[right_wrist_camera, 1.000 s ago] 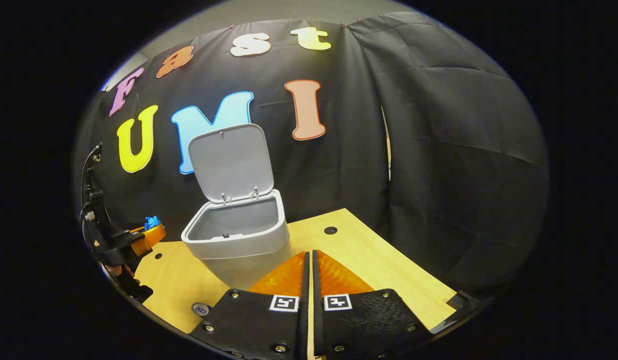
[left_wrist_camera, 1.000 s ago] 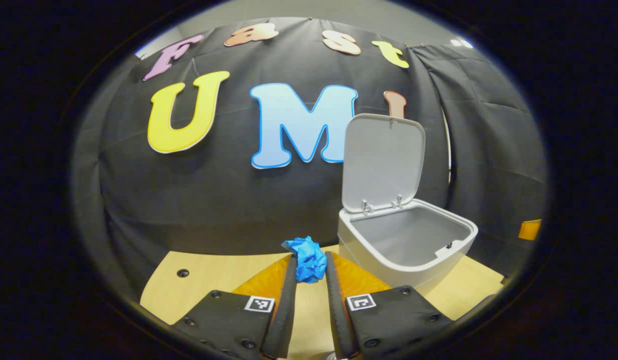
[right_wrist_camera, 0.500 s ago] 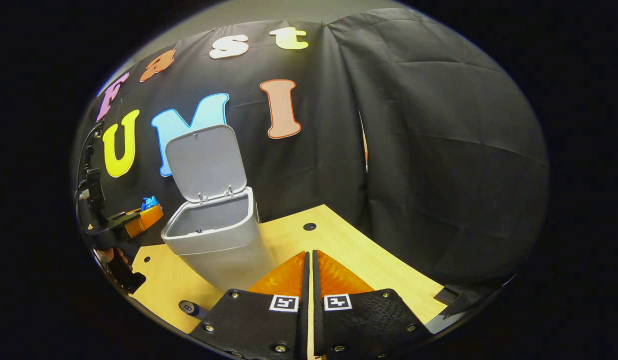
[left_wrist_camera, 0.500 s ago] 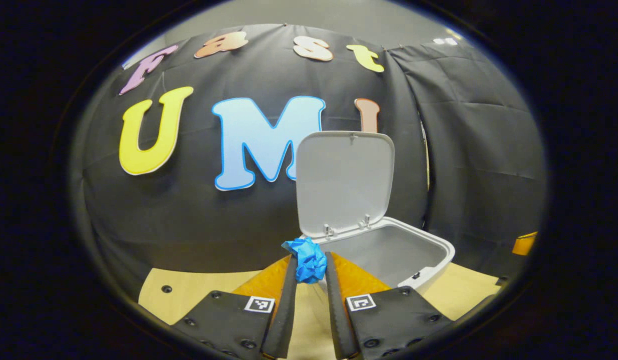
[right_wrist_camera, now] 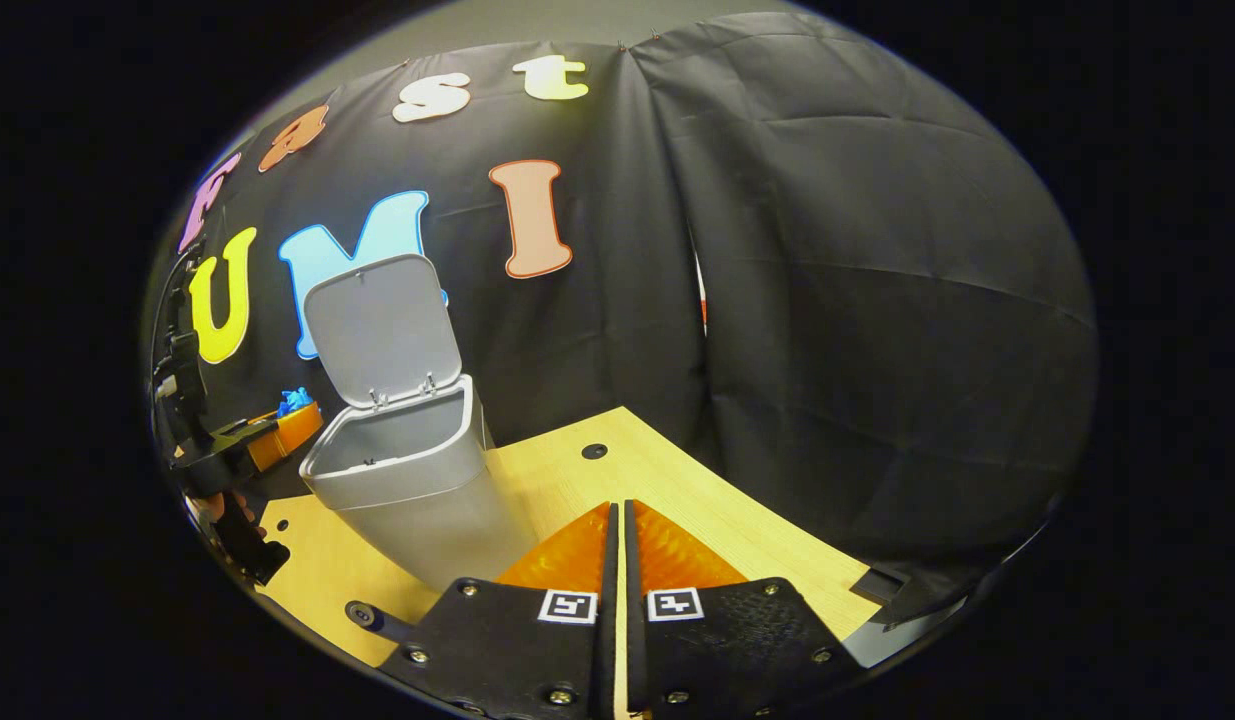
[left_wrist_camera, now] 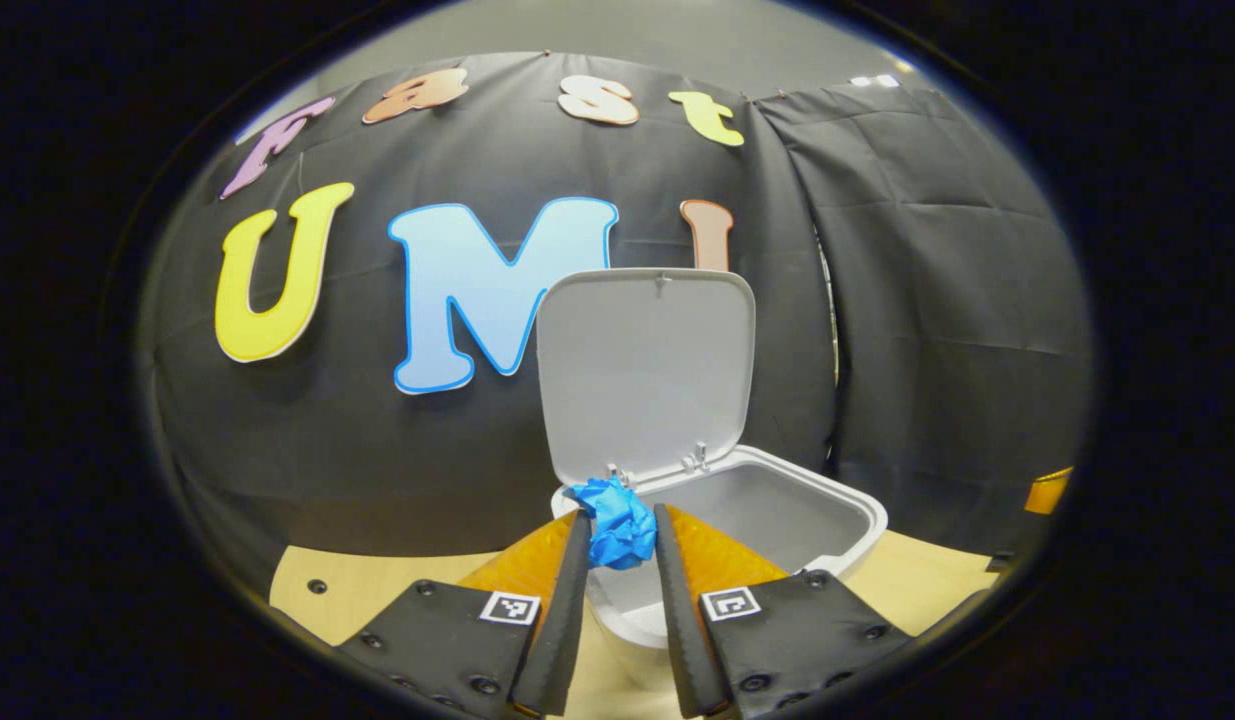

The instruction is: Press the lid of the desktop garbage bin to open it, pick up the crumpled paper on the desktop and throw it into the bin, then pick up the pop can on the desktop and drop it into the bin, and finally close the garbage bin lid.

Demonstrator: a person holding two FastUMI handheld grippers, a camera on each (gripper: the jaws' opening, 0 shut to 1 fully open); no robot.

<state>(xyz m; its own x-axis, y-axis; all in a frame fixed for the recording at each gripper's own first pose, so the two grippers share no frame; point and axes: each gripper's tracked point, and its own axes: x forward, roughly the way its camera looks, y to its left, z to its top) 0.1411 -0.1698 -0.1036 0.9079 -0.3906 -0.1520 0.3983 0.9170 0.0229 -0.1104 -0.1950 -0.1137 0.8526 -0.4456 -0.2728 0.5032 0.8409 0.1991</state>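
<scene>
Blue crumpled paper (left_wrist_camera: 620, 530) sits pinched between the left gripper (left_wrist_camera: 618, 535) fingertips, over the near rim of the grey garbage bin (left_wrist_camera: 777, 500), whose lid (left_wrist_camera: 645, 370) stands upright beyond. Right gripper (right_wrist_camera: 617, 520), fingers pressed together on nothing, hovers over the wooden desktop (right_wrist_camera: 717, 520), bin off to its left.

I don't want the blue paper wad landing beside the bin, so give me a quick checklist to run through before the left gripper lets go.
1. Lid upright, opening clear: ok.
2. Crumpled paper pinched between both fingers of the left gripper: ok.
3. Paper past the bin's near rim, over the cavity: cannot tell; it sits about at the rim's left corner.
4. Bin interior free of obstruction: ok in the visible part.
5. Right gripper shut, holding nothing, clear of the bin: ok.
</scene>
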